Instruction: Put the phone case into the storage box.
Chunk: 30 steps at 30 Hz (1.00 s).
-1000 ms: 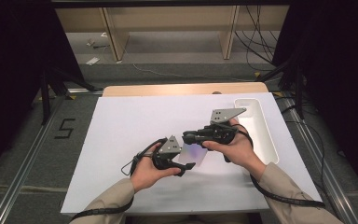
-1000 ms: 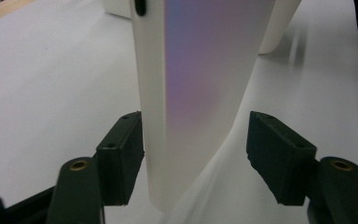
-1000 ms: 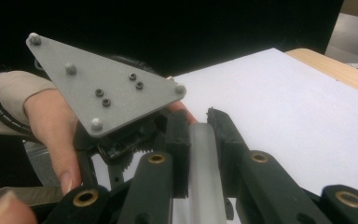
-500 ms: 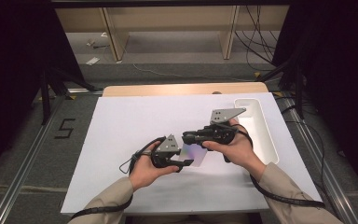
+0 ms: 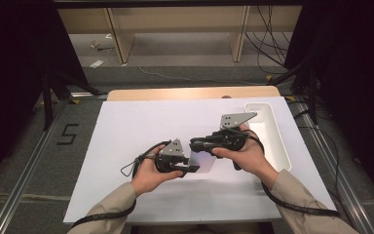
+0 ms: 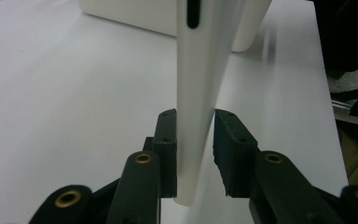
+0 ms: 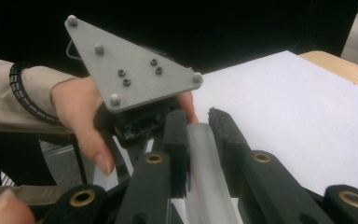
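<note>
In the high view the left gripper (image 5: pixel 191 168) and the right gripper (image 5: pixel 196 144) meet near the middle of the white counter (image 5: pixel 126 126), and a small pale piece (image 5: pixel 202 161) lies between their tips, too small there to make out its form. The left gripper view shows what that view cannot: the piece is a thin white plastic strip (image 6: pixel 198 88) standing on edge between the jaws, with a dark slot near its top. The left jaw lies against it, while a narrow gap shows beside the right jaw, so the left gripper is nearly closed around the strip but not clearly clamped on it. Behind it stands the white tray (image 6: pixel 130 14), cut off by the top edge.

The right gripper view shows the strip (image 7: pixel 205 177) as a pale translucent bar running between its own jaws, which press on both sides and grip it. Beyond it, the left hand (image 7: pixel 81 109) holds the left gripper under its grey plate (image 7: pixel 130 65), which hides that gripper's jaws. In the high view the tray (image 5: pixel 272 141) lies at the counter's right edge, just beside the right hand (image 5: pixel 246 153).
</note>
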Tool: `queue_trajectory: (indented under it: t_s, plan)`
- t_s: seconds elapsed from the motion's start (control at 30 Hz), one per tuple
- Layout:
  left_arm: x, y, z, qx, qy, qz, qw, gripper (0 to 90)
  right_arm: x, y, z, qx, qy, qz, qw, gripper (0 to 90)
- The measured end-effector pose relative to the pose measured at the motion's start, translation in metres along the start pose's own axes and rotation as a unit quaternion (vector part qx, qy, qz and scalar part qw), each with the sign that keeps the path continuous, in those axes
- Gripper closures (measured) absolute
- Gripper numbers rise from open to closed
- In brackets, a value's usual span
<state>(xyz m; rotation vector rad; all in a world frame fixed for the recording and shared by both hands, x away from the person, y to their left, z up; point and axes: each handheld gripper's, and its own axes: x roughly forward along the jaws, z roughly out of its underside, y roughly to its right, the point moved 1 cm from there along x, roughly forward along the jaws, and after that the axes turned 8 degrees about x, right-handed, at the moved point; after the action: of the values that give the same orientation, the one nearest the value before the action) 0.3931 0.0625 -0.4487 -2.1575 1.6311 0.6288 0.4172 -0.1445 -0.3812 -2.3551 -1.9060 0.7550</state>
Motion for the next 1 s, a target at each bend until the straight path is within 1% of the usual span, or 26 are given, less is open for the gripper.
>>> queue_trajectory:
  t_s: [0.27, 0.4, 0.47, 0.53, 0.57, 0.6, 0.67, 0.7, 0.77, 0.8, 0.83, 0.87, 0.9, 0.97, 1.0]
  plan:
    - [-0.002, -0.002, 0.000, -0.008, 0.006, 0.024, 0.9997, 74.1, -0.001, -0.001, -0.001, -0.007, 0.001, -0.007, 1.0000, 78.0]
    - [-0.003, -0.002, 0.000, -0.011, 0.009, 0.029, 0.9995, 75.1, -0.001, -0.001, -0.001, -0.012, 0.002, -0.011, 0.9999, 77.3]
    - [-0.004, -0.003, 0.000, -0.014, 0.009, 0.039, 0.9991, 75.9, -0.001, -0.001, -0.001, -0.016, 0.002, -0.014, 0.9998, 76.7]
    - [-0.004, -0.003, 0.000, -0.017, 0.013, 0.051, 0.9985, 78.3, -0.002, -0.001, -0.002, -0.025, 0.001, -0.016, 0.9996, 74.2]
    - [-0.004, -0.002, 0.000, -0.016, 0.016, 0.056, 0.9982, 79.7, -0.002, -0.001, -0.002, -0.030, 0.002, -0.016, 0.9994, 70.3]
    - [-0.004, -0.002, -0.001, -0.016, 0.017, 0.056, 0.9982, 80.0, -0.002, 0.000, -0.002, -0.032, 0.005, -0.014, 0.9994, 67.7]
    - [-0.004, -0.002, -0.002, -0.014, 0.016, 0.052, 0.9984, 80.2, -0.003, 0.001, -0.002, -0.034, 0.009, -0.009, 0.9993, 61.3]
    - [-0.004, -0.002, -0.001, -0.019, 0.015, 0.051, 0.9984, 80.3, -0.003, 0.002, -0.002, -0.035, 0.013, -0.002, 0.9993, 56.5]
    - [-0.006, -0.004, 0.000, -0.029, 0.014, 0.041, 0.9986, 80.4, -0.004, 0.005, -0.002, -0.034, 0.021, 0.015, 0.9991, 46.6]
    - [-0.007, -0.005, 0.001, -0.038, 0.013, 0.031, 0.9987, 80.4, -0.005, 0.006, -0.002, -0.031, 0.028, 0.022, 0.9989, 41.7]
    - [-0.009, -0.007, 0.002, -0.040, 0.011, 0.024, 0.9989, 80.3, -0.007, 0.008, -0.002, -0.024, 0.033, 0.033, 0.9986, 33.9]
    - [-0.009, -0.008, 0.002, -0.045, 0.010, 0.017, 0.9988, 80.3, -0.008, 0.009, -0.002, -0.022, 0.039, 0.043, 0.9981, 30.0]
    - [-0.011, -0.009, 0.002, -0.052, 0.008, 0.007, 0.9986, 80.4, -0.009, 0.011, -0.002, -0.018, 0.044, 0.053, 0.9975, 28.1]
    - [-0.012, -0.010, 0.002, -0.057, 0.005, -0.005, 0.9983, 80.3, -0.011, 0.016, -0.001, 0.000, 0.054, 0.064, 0.9965, 24.9]
    - [-0.012, -0.010, 0.002, -0.062, 0.002, -0.015, 0.9980, 80.3, -0.011, 0.017, 0.000, 0.006, 0.056, 0.067, 0.9962, 24.5]
